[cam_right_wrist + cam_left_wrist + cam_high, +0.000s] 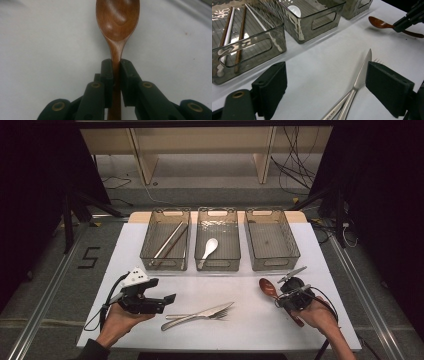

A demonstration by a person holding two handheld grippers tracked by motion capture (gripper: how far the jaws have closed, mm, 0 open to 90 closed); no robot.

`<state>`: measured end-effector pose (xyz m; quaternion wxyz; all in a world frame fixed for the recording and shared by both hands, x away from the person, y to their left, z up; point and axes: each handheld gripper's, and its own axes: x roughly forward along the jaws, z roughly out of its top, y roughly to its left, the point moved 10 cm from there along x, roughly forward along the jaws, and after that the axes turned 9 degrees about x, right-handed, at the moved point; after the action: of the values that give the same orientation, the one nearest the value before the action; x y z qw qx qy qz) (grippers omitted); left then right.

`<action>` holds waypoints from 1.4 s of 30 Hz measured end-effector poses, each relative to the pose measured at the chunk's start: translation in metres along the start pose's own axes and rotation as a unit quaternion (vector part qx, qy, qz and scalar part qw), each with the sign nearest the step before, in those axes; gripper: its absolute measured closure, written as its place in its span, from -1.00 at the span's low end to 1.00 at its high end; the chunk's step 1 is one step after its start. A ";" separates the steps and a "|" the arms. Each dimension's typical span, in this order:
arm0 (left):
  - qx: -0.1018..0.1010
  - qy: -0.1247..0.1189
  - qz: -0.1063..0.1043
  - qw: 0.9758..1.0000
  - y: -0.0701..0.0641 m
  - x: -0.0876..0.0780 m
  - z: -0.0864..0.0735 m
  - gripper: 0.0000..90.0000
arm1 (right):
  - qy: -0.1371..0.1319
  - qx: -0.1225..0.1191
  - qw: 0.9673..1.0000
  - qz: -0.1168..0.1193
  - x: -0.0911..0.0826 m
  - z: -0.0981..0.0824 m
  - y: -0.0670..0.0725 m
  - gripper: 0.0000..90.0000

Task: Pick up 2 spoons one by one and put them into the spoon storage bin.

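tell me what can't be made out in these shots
- Wooden spoon handle end: right gripper view, hidden under the tongs shut on it and cut off by the bottom edge.
- Fork: left gripper view, all but the tine tips hidden behind a pad and the knife.
- Right bin contents: high view, too dim to tell.

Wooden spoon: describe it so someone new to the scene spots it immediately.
Start at the white table, below the right-hand one of three smoky bins. There the right hand-held gripper pinches the wooden spoon by its neck. It is the only brown utensil outside a bin; the knife and fork nearby are steel.
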<state>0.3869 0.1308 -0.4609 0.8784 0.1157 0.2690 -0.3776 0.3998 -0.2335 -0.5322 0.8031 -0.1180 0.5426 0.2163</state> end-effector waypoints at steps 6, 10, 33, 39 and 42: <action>0.002 -0.005 -0.003 1.000 -0.002 0.000 0.001 -0.62 | -0.048 0.000 0.999 0.017 -0.017 0.018 0.008 0.83; 0.002 -0.006 -0.003 1.000 -0.003 0.000 0.002 -0.63 | -0.074 0.000 0.997 0.028 -0.027 0.034 0.012 0.83; 0.007 -0.004 -0.009 1.000 -0.004 0.002 0.001 -0.63 | -0.130 -0.009 0.990 0.049 -0.032 0.134 0.045 0.83; 0.007 -0.005 -0.009 1.000 -0.005 0.002 0.001 -0.63 | -0.133 -0.007 0.990 0.050 -0.029 0.155 0.050 0.82; 0.009 -0.005 -0.010 1.000 -0.004 0.002 0.001 -0.63 | -0.134 -0.001 0.989 0.056 -0.028 0.166 0.052 0.82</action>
<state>0.3850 0.1264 -0.4615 0.8750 0.1190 0.2624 -0.3891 0.5026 -0.1237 -0.4407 0.8551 -0.0588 0.4355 0.2752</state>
